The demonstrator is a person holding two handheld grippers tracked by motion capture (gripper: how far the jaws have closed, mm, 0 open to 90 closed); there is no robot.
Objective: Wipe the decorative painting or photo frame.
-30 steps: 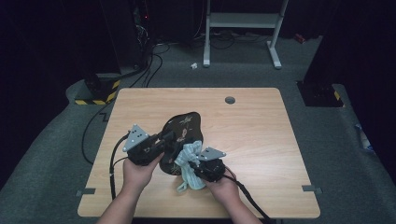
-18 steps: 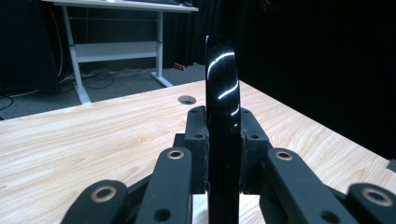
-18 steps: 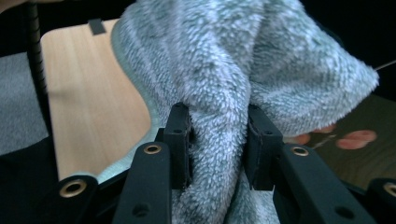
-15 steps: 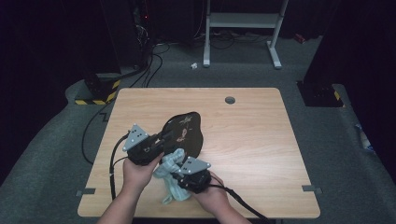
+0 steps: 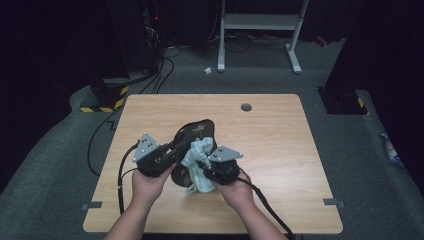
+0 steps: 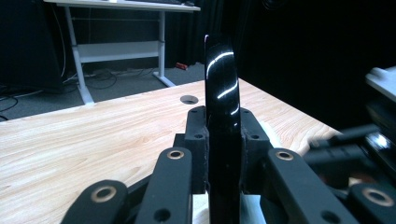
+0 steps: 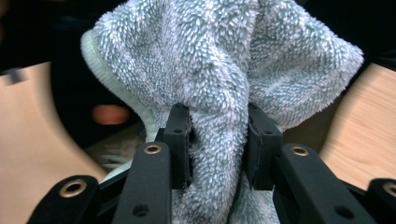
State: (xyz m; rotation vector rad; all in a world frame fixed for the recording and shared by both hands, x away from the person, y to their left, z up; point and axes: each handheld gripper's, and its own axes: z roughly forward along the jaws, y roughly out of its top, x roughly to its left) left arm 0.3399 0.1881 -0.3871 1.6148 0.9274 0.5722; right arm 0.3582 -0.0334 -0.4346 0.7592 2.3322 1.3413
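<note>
A flat, glossy black dish [image 5: 198, 132] with a pale pattern is held tilted above the wooden table [image 5: 280, 150]. My left gripper [image 5: 173, 149] is shut on its near rim; in the left gripper view the dish [image 6: 222, 88] stands edge-on between the pads of that gripper [image 6: 223, 144]. A fluffy pale grey-blue cloth [image 5: 196, 159] lies bunched against the dish's near side and hangs below it. My right gripper [image 5: 207, 163] is shut on this cloth [image 7: 224, 60], which bulges out above the pads of that gripper [image 7: 218, 140].
A round cable hole [image 5: 246, 107] sits near the table's far edge and shows again in the left gripper view as a hole [image 6: 189, 99]. A white desk frame [image 5: 260, 30] and cables [image 5: 160, 60] lie on the floor beyond. Black cables trail from both grippers toward the person.
My right gripper first moved left with the cloth, then rose and went farther from the person, bringing the cloth up against the dish. The left gripper and dish stayed put.
</note>
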